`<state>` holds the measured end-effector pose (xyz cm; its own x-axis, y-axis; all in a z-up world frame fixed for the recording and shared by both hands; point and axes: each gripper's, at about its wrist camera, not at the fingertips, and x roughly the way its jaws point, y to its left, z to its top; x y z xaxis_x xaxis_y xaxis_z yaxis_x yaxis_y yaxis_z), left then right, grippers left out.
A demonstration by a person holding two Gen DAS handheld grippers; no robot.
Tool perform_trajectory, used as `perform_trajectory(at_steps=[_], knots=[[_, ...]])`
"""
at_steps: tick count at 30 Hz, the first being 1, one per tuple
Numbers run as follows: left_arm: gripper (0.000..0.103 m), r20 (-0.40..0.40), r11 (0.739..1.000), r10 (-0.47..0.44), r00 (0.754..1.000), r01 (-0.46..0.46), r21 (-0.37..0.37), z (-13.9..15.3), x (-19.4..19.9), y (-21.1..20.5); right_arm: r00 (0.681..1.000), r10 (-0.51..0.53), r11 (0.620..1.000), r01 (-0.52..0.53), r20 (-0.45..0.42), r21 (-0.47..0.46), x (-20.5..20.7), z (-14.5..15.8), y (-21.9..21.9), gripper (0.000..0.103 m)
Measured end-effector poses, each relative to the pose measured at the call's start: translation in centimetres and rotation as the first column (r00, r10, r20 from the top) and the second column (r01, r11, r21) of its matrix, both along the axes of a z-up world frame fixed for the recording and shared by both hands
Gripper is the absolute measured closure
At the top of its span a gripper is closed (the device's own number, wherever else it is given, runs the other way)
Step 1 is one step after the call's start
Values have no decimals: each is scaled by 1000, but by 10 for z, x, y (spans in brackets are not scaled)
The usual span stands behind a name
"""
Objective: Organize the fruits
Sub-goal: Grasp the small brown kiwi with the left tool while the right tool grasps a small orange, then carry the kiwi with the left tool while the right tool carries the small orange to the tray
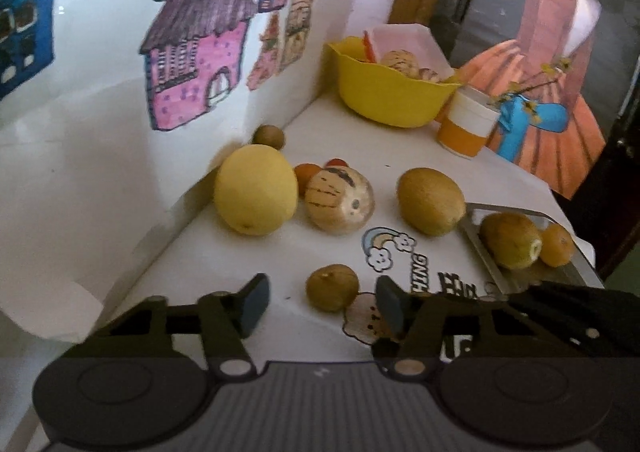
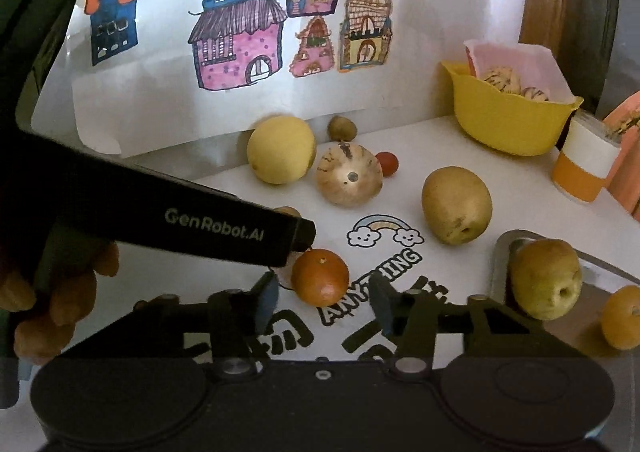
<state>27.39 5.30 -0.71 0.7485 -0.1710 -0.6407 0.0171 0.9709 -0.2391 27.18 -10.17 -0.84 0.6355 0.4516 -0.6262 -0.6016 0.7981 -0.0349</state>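
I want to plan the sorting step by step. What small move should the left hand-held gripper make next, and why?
Probably ease the left hand-held gripper forward and close on the small brown fruit. Its jaws are open, and the fruit lies between the fingertips, still loose on the white table. The metal tray to the right already holds two fruits.

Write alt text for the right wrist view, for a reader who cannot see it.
The right gripper, jaws open, frames a small orange on a white table, while the left gripper reaches in from the left. Beyond lie a yellow round fruit, a striped melon and a brown pear; a metal tray at right holds another pear.
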Motion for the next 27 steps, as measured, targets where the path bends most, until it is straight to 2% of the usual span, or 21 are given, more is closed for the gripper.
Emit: perform_trajectory(at_steps=[4, 9, 19, 27], knots=[[61, -4, 1000, -18, 1000, 18, 2, 0, 0, 0, 1000, -4, 1000, 4, -5, 3, 2, 0, 2, 62], [71, -12, 1000, -13, 1000, 13, 8, 1, 1, 2, 1000, -9, 1000, 9, -6, 4, 4, 0, 3, 69], [72, -30, 999, -10, 1000, 11, 31, 9, -8, -6, 1000, -5, 1000, 5, -18, 29, -7, 6, -11, 70], [72, 16, 999, -33, 999, 33, 38, 36, -13, -39, 997, -67, 994, 64, 26, 91, -24, 28, -61, 70]])
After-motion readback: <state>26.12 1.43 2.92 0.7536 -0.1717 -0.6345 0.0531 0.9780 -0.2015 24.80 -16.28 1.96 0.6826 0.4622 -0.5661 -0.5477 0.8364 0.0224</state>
